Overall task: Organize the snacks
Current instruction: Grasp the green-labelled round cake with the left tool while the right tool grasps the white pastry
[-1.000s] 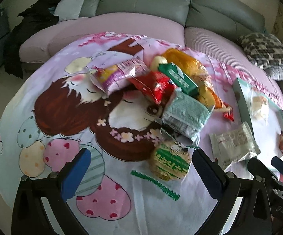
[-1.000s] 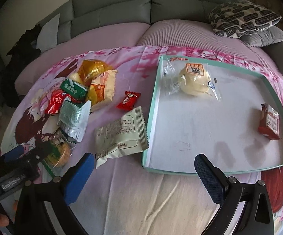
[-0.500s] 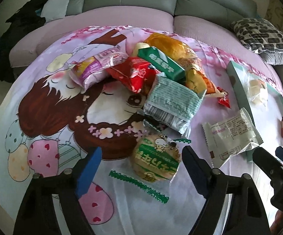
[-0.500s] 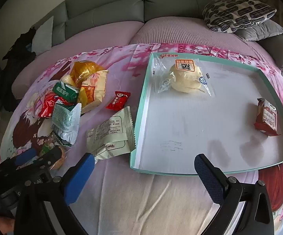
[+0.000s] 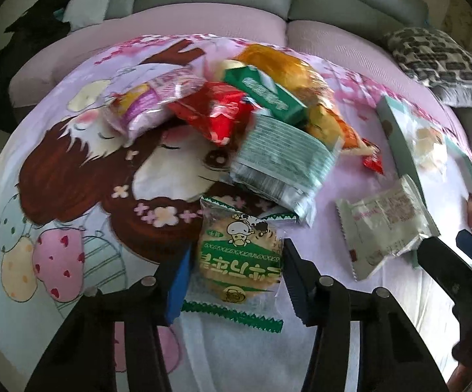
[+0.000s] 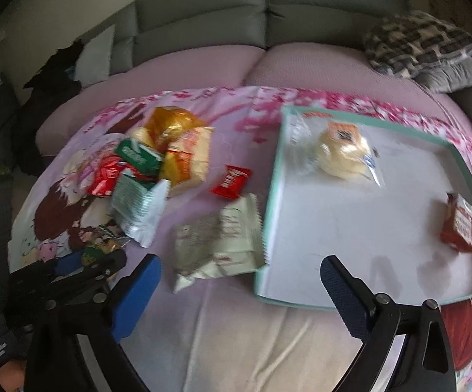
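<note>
Left wrist view: the left gripper (image 5: 236, 281) has its jaws pressed against both sides of the round green-labelled cracker packet (image 5: 239, 259), which lies on the cartoon-print sheet (image 5: 72, 170) just in front of the snack pile. The silver-green packet (image 5: 280, 166) overlaps the cracker's far edge; bare sheet spreads to the left. Only the tray's near wall (image 5: 399, 140) shows here.

Right wrist view: the right gripper (image 6: 240, 290) hangs with its jaws wide apart, holding nothing, above plain sheet before the tray (image 6: 360, 303). The whole tray floor shows: a wrapped bun (image 6: 343, 155) at its far end, a red packet (image 6: 459, 225) at its right wall, open floor between. A white packet (image 6: 219, 238) touches the tray's left wall
</note>
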A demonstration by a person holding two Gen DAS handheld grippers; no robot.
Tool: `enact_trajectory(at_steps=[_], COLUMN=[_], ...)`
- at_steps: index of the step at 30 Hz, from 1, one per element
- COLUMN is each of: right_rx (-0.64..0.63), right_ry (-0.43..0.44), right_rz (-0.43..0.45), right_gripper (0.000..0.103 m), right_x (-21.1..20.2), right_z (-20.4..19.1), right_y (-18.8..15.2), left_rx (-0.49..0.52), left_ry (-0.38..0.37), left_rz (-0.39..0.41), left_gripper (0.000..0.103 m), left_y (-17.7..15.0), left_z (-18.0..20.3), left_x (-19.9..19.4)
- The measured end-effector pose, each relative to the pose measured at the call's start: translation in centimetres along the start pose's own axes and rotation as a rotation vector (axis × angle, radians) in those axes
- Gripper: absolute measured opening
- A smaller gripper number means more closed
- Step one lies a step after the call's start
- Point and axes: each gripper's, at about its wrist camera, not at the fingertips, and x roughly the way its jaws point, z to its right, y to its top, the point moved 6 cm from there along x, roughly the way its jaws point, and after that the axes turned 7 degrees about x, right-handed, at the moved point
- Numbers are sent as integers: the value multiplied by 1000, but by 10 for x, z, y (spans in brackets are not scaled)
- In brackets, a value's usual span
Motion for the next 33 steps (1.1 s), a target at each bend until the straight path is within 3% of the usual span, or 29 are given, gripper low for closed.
enact_trajectory(at_steps=[8,13,18,26,33], right_rx=[-97,-99,-109,-133,-143], right_ry=[48,36,31,80,42], right_rz=[24,11,10,-62,-66], right_gripper=[88,80,79,79,78], right_x=[8,19,21,34,38], right_z=[-28,-28,-31,-44,-43], right_y=[6,9,8,-7,-11], left_rx=[-117,-127,-135,-136,-137], left_ry=[61,53,44,43,42], left_rz=[8,8,10,9,9], left_gripper=[55,55,55,55,55], left_y=[-3,-3,-3,-3,-2], left_z=[-33,-37,-37,-37,-37], left_x=[-3,-2,-2,-2,-1])
